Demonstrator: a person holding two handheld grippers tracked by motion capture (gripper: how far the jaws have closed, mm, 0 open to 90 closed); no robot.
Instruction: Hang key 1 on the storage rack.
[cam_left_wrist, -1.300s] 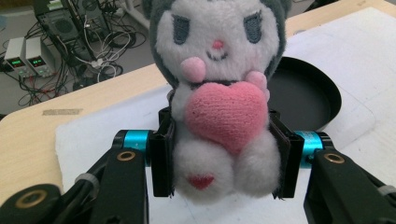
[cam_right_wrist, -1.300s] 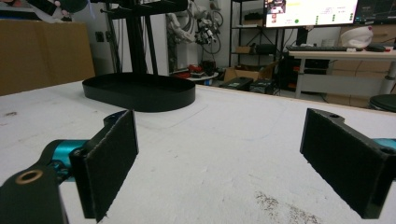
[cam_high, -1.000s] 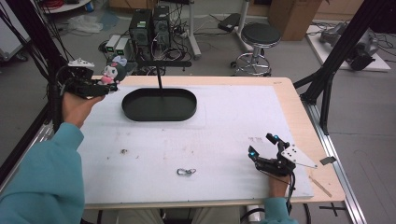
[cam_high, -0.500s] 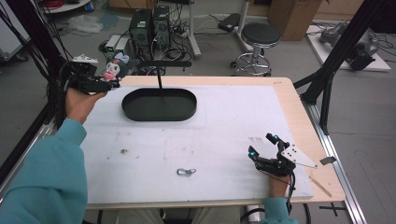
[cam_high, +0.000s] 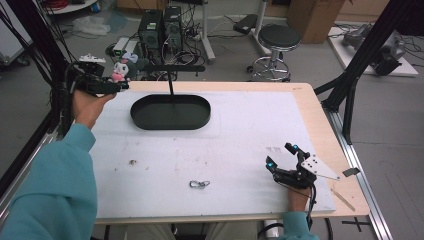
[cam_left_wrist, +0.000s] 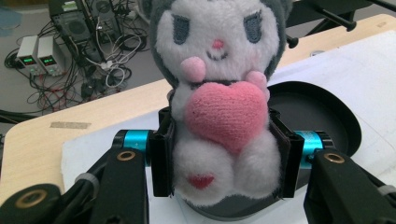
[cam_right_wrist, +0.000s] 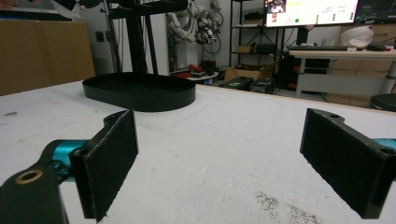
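Observation:
A grey and white plush toy (cam_left_wrist: 219, 88) with a pink heart on its chest sits upright between the jaws of my left gripper (cam_left_wrist: 223, 156), which is shut on its lower body. In the high view that left gripper (cam_high: 114, 82) is held in the air at the table's far left, the plush toy (cam_high: 120, 72) at its tip, left of the black oval tray (cam_high: 170, 114). In the left gripper view the tray (cam_left_wrist: 327, 116) lies just behind and below the toy. My right gripper (cam_high: 281, 156) rests low over the white mat near the front right, open with nothing between its pads (cam_right_wrist: 112, 154).
A small metal clip (cam_high: 199, 184) lies on the white mat (cam_high: 240, 140) near the front middle. A black stand post (cam_high: 170, 82) rises behind the tray. A small crumb (cam_high: 133, 162) sits left of centre. The tray (cam_right_wrist: 140, 91) is far from the right gripper.
The left gripper with the plush toy has shifted slightly toward the far edge of the table. The right gripper has stayed put.

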